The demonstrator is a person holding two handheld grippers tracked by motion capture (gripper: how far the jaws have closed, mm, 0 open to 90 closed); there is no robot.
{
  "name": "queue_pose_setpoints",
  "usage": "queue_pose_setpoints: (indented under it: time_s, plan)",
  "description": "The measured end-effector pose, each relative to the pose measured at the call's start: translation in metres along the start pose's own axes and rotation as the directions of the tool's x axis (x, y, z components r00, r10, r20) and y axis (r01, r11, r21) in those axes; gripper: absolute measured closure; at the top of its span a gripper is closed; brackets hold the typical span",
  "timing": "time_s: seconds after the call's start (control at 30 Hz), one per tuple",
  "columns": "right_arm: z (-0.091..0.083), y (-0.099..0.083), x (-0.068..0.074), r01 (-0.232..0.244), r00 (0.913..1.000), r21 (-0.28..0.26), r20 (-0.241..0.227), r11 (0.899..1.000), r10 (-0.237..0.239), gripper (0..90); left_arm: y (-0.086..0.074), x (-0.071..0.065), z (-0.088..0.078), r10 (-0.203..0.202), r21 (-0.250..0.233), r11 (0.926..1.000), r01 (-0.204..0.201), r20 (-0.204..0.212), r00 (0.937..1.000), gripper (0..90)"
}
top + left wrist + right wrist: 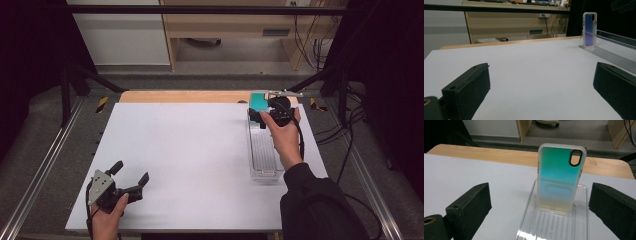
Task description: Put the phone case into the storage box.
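Right gripper (pixel 260 118) held over the far end of the clear ridged plastic rack (pixel 263 159), jaws wide apart, nothing between the pads. Just ahead of it stands the translucent phone case with teal-to-yellow gradient back (pixel 559 180), upright, slotted into the rack's far end, camera cutout at top. The right gripper view shows the case centred between the two jaws but beyond their tips, not touched; the high view has the hand covering most of it, so only a teal patch (pixel 258 102) sticks out by the gripper. Left gripper (pixel 131 176) sits low near the person's edge of the white table sheet (pixel 190 150), jaws also spread, empty. From the left gripper view the same case (pixel 589 29) is well off ahead and to that gripper's right, seen from a different angle, looking bluish-purple, rack edge (pixel 614 56) running toward the right jaw. Wooden table edge (pixel 499 156) behind the case.
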State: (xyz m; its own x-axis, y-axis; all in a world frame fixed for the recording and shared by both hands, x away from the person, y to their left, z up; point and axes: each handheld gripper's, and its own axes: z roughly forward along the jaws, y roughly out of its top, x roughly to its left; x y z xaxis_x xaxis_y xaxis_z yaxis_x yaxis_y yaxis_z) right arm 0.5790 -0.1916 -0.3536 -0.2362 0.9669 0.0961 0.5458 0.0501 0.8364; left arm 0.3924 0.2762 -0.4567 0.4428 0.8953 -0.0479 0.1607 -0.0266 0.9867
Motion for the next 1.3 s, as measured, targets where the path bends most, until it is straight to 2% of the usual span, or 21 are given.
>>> queue_pose_setpoints:
  time_s: [0.57,0.97,1.3]
  plan:
    - [-0.025,-0.006,-0.001,-0.004,0.9995,-0.048,-0.033,0.999,0.002,4.4,-0.001,-0.002,0.003,0.006,0.011,0.9999,-0.007,0.01,0.9999,0.6]
    - [-0.03,-0.008,0.004,0.007,0.9983,-0.066,-0.057,0.998,-0.011,4.3,-0.001,0.0,0.003,0.008,0.013,0.9999,-0.008,0.002,1.0,0.6]
    - [-0.045,-0.008,0.007,0.009,0.9965,-0.115,-0.081,0.993,-0.018,3.8,-0.001,0.0,0.002,0.004,0.008,1.0,-0.004,0.01,0.9999,0.6]
